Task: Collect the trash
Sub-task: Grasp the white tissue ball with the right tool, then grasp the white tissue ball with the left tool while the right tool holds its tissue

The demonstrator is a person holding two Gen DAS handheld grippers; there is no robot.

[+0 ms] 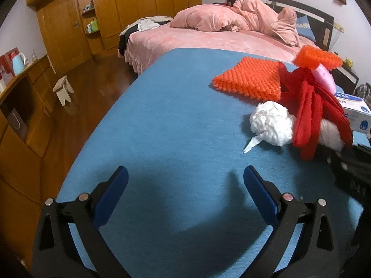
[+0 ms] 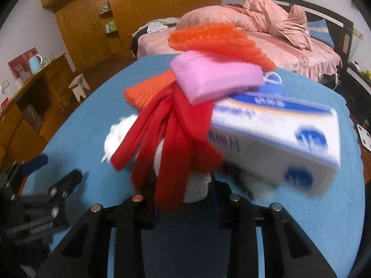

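A crumpled white tissue ball (image 1: 271, 122) lies on the blue tablecloth (image 1: 174, 120), right of centre. My left gripper (image 1: 185, 176) is open and empty, low over the cloth, short of the tissue. My right gripper (image 2: 183, 185) is shut on a bundle: a white wad (image 2: 197, 185) between the fingers, red cloth strips (image 2: 171, 139), a pink foam piece (image 2: 215, 78), orange bubble wrap (image 2: 220, 37) and a white-and-blue box (image 2: 283, 136) heaped above. The bundle also shows at the right of the left wrist view (image 1: 310, 102).
An orange bubble-wrap sheet (image 1: 248, 78) lies flat on the table's far side. A pink bed (image 1: 208, 37) stands behind the table. A wooden wardrobe (image 1: 129, 4), a sideboard (image 1: 20, 92) and a small white stool (image 1: 63, 89) stand at the left.
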